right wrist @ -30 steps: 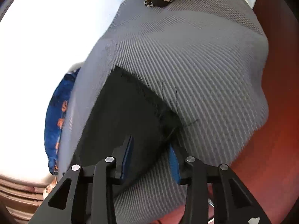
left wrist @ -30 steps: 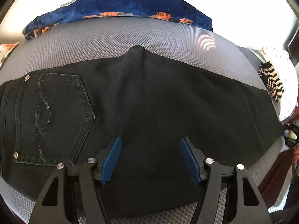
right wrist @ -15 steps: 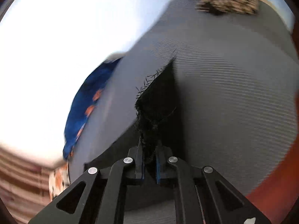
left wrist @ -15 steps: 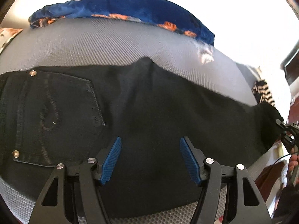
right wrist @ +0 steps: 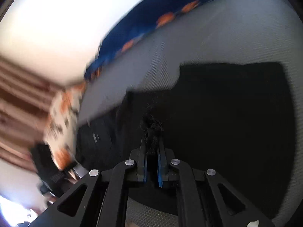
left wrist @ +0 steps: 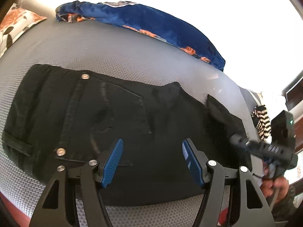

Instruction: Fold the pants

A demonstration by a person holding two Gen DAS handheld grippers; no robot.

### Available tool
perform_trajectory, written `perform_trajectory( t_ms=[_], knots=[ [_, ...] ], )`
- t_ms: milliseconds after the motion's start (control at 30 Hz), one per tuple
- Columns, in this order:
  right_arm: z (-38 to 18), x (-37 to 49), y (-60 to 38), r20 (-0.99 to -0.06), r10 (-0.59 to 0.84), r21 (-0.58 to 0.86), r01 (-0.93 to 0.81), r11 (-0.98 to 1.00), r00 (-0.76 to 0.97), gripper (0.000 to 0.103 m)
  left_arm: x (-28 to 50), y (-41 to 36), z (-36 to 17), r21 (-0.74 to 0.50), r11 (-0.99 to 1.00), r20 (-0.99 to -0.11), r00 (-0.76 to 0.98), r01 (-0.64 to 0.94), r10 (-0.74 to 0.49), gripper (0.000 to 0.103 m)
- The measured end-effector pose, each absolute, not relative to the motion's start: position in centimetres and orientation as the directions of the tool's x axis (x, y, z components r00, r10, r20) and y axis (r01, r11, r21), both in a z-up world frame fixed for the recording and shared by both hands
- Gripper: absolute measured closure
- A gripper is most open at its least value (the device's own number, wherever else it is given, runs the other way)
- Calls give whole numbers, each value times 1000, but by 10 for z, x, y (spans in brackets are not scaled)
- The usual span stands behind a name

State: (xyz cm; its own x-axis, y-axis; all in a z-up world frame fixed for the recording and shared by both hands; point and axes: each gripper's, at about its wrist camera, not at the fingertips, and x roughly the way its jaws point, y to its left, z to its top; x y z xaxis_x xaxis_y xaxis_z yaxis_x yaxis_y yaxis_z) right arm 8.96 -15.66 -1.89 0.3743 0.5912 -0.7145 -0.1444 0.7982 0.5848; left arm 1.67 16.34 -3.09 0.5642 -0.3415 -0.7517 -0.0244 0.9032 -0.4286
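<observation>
Black pants [left wrist: 117, 124] lie flat on a grey mesh surface [left wrist: 106, 51], back pocket and rivets facing up at the left. My left gripper [left wrist: 152, 158] hovers open above the seat area, nothing between its blue pads. In the left wrist view my right gripper [left wrist: 236, 139] comes in from the right, carrying the frayed leg hem over the rest of the pants. In the right wrist view the right gripper [right wrist: 151, 143] is shut on that frayed black hem [right wrist: 151, 124], with the dark pants [right wrist: 227, 123] spread beneath it.
A blue cloth with orange print [left wrist: 151, 24] lies along the far edge of the grey surface. A floral cushion [left wrist: 17, 24] sits at the far left. A black-and-cream striped item [left wrist: 262, 121] lies at the right end. A hand [left wrist: 274, 185] holds the right gripper.
The right gripper closed on the leg hem, lifted it and carried it left over the pants, rolling as it went. The left gripper drifted toward the waistband, still open.
</observation>
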Motion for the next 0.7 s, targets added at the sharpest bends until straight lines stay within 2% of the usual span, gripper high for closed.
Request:
perform_trajectory(
  t_ms=[133,267,367,433,533,700],
  knots=[
    [-39,81,-117,-741,612,573,-215,791,278,94,13,170,-31,-444,896,-747,553,-4,-368,37],
    [-53,68,-86,-805,548,481,-290,827,228,90,13,165,-31,-467,884,-741,530,36,-413,37],
    [-52,63,-74,-822,527,446,-333,831,217,73,16,157,-32,-499,865,-740,493,54,-457,37],
    [-45,58,-74,-818,531,442,-349,826,221,56,21,153,-33,-533,844,-731,468,61,-496,37],
    [-29,49,-85,-806,536,440,-352,826,251,54,30,144,-38,-606,794,-715,404,48,-570,37],
    [-9,44,-128,-788,503,436,-254,863,355,52,42,124,-57,-696,718,-698,254,-18,-670,38]
  ],
)
